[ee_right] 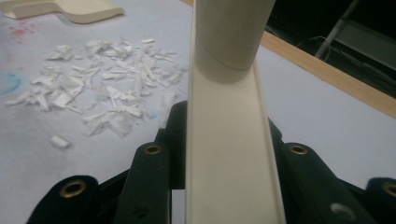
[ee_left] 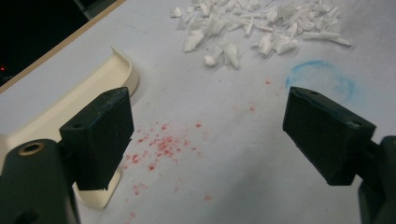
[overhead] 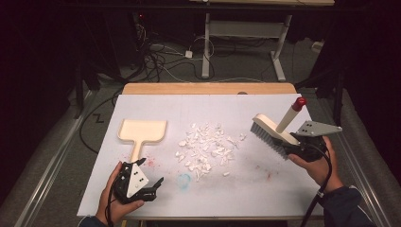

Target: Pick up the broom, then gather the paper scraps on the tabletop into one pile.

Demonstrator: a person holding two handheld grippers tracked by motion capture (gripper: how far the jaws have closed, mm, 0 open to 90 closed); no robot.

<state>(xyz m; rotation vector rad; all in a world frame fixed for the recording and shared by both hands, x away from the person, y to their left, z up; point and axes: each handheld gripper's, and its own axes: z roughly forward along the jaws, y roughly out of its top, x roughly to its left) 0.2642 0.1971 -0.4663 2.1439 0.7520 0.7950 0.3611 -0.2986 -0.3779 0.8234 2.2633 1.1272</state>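
On the white table sheet (overhead: 265,189), one dustpan (overhead: 142,131) far left, one scrap pile (overhead: 206,146) centre, your left gripper (overhead: 152,185) spread wide and empty, your right gripper (overhead: 297,150) clamping one brush (overhead: 273,134), dark cabled floor (overhead: 165,56) behind.

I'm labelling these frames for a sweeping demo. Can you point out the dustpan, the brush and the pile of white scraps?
dustpan (overhead: 142,130): high view, on the flat of its tray.
brush (overhead: 267,127): high view, on the cream back above the bristles.
pile of white scraps (overhead: 206,144): high view, on the middle of the heap.
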